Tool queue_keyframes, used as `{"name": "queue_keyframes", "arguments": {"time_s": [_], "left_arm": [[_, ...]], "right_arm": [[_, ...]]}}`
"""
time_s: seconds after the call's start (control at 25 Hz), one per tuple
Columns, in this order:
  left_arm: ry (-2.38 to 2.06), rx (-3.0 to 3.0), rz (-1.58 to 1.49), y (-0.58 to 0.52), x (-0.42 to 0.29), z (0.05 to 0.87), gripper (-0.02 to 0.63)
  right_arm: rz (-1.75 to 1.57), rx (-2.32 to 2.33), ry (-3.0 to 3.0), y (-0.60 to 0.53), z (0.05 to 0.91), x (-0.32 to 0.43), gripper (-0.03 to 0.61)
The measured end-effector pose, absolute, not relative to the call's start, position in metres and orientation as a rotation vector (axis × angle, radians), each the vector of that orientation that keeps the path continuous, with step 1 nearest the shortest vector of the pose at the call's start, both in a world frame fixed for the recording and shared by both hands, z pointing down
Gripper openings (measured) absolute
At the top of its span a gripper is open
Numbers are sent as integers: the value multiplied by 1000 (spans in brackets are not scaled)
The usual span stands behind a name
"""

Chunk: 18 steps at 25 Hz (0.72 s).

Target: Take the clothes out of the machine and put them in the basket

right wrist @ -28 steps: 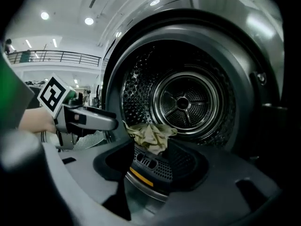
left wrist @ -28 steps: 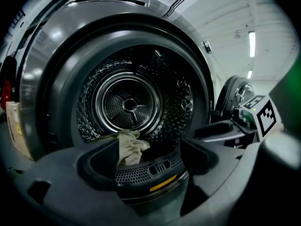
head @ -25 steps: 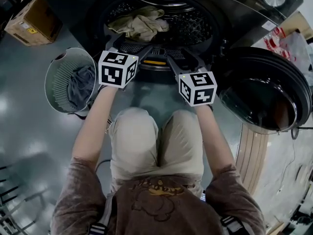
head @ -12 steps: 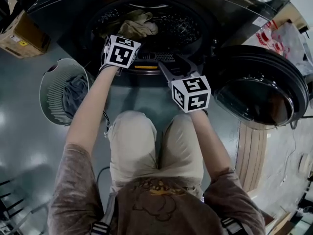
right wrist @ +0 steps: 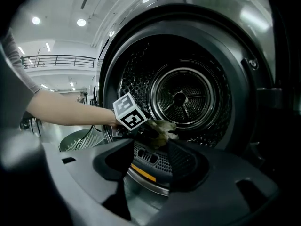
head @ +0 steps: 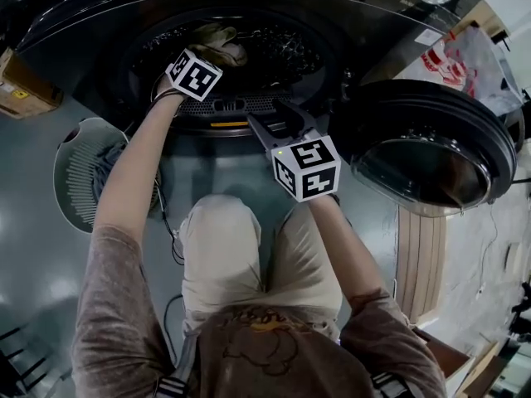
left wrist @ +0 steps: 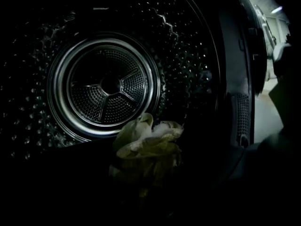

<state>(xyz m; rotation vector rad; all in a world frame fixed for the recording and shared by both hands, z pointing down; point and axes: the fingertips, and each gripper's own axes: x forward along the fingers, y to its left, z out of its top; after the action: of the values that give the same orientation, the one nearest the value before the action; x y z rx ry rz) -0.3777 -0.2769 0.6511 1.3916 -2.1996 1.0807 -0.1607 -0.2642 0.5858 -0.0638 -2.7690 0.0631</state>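
A crumpled pale olive cloth (head: 219, 36) lies at the front of the washing machine's drum (head: 290, 52). My left gripper (head: 212, 54) reaches in through the opening, jaws wide, and its tips are at the near edge of the cloth (right wrist: 164, 128). In the left gripper view the cloth (left wrist: 148, 142) is just ahead, and the jaws are lost in the dark. My right gripper (right wrist: 148, 154) hovers outside, in front of the drum's lower rim (head: 217, 125), open and empty. The round basket (head: 76, 177) stands on the floor at the left with a grey garment (head: 106, 166) in it.
The machine's round door (head: 431, 152) hangs open at the right. A cardboard box (head: 23, 89) sits on the floor at the far left. My knees (head: 253, 239) are right in front of the machine. A cable (head: 163, 222) trails over the floor by the basket.
My left gripper has gone from in front of the drum's rim into the drum, up to the cloth. The right gripper has stayed where it was.
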Motion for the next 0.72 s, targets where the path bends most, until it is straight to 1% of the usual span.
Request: {"name": "queue_keyframes", "arguments": {"time_s": [0.2, 0.36, 0.52, 0.72], "left_arm": [[-2050, 1371, 1326, -277, -393, 678, 488], [-2005, 1340, 1336, -283, -401, 686, 491], [-1983, 1373, 1450, -293, -405, 685, 491], [-1858, 1337, 1540, -284, -418, 710, 491]], "right_arm": [[73, -58, -2756, -263, 593, -163, 229], [82, -54, -2759, -262, 595, -165, 229], [95, -49, -2759, -261, 597, -166, 229], [120, -43, -2756, -260, 602, -171, 230]]}}
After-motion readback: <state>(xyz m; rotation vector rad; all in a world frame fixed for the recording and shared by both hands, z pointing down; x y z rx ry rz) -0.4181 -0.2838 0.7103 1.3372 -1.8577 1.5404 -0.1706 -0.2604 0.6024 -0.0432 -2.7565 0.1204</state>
